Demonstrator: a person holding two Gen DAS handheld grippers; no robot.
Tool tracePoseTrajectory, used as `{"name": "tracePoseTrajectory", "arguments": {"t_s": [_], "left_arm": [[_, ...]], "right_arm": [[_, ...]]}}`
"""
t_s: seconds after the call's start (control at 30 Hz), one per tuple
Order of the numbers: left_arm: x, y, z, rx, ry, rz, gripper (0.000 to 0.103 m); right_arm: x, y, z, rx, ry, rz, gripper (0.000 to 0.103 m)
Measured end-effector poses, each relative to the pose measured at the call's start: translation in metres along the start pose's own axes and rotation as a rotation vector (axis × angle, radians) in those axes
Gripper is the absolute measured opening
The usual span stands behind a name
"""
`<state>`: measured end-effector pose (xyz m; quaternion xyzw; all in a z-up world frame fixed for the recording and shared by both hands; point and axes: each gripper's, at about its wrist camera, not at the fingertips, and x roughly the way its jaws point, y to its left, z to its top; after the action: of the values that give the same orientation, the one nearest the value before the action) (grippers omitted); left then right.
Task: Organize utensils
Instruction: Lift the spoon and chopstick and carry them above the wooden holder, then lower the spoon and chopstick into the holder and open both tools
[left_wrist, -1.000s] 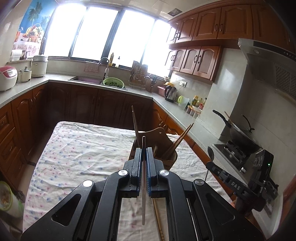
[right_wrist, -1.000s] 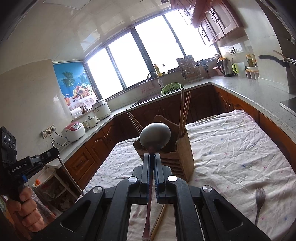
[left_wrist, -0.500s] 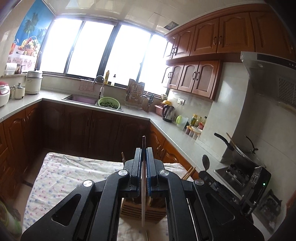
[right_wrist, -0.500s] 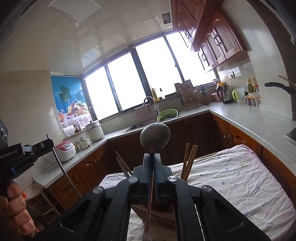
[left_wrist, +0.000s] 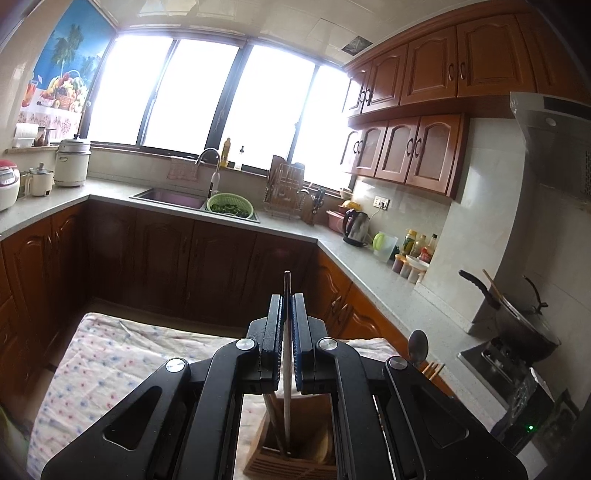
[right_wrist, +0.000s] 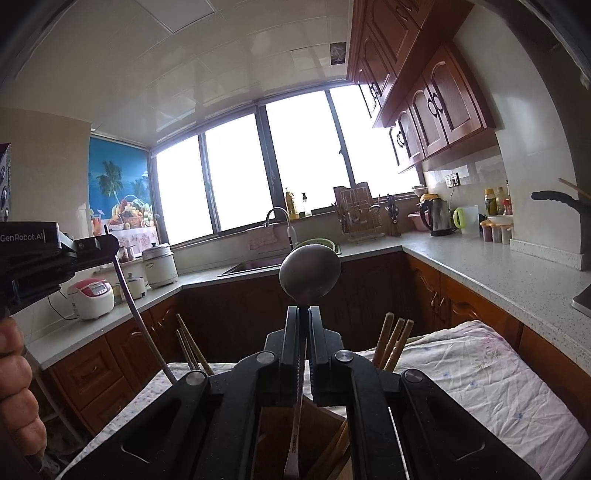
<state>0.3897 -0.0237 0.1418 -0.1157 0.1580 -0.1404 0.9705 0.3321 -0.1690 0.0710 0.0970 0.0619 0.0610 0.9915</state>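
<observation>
Both our grippers have travelled forward over the wooden utensil holder (left_wrist: 295, 443) since a second ago; back then we saw the holder out ahead on the cloth, and now it sits right under the fingers, mostly hidden by the black gripper bodies.

Our left gripper (left_wrist: 287, 328) is clamped tight on a thin metal utensil (left_wrist: 286, 406). Its shaft runs upright between the pads, the top end poking up above the fingertips and the lower end reaching down into the holder. We can't tell what kind of utensil it is from this edge-on look. In the right wrist view that same shaft (right_wrist: 142, 317) slants down from the left gripper toward the holder, with a hand (right_wrist: 16, 384) wrapped round the grip at the left edge.

Our right gripper (right_wrist: 303, 321) is also pinched closed, on a metal spoon (right_wrist: 309, 275). The bowl stands up above the fingertips and the handle hangs down through the fingers into the holder's opening (right_wrist: 280, 435). From the left wrist view the spoon bowl (left_wrist: 418, 347) shows just off to the right.

Wooden chopsticks (right_wrist: 393, 343) already stand in the holder to the right of the spoon, and another few (right_wrist: 190, 347) lean out on the left. The holder stands on a bench draped in a flowery cloth (left_wrist: 96, 365), with kitchen counters behind.
</observation>
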Motion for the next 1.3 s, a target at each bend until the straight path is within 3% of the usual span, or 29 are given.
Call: {"name": "tracePoseTrajectory", "arguments": {"t_s": [0.23,0.47,0.77,1.07,1.3], "left_arm": [[0.013,0.003,-0.033,0.027,0.059,-0.002,0.004],[0.022,0.011,-0.058,0.026,0.121,0.007,0.004],[0.018,0.012,-0.06,0.031,0.114,0.009,0.004],[0.023,0.02,-0.062,0.023,0.142,0.01,0.006],[0.023,0.017,-0.062,0.022,0.151,0.018,0.006]], "right_arm": [[-0.003,-0.001,-0.025,-0.014,0.058,0.012,0.004],[-0.017,-0.002,-0.021,-0.05,0.079,0.047,0.004],[-0.016,-0.009,-0.028,-0.088,0.048,-0.032,0.002],[-0.003,-0.012,-0.05,-0.055,0.192,0.021,0.003],[-0.001,-0.018,-0.049,-0.034,0.239,0.034,0.007]]}}
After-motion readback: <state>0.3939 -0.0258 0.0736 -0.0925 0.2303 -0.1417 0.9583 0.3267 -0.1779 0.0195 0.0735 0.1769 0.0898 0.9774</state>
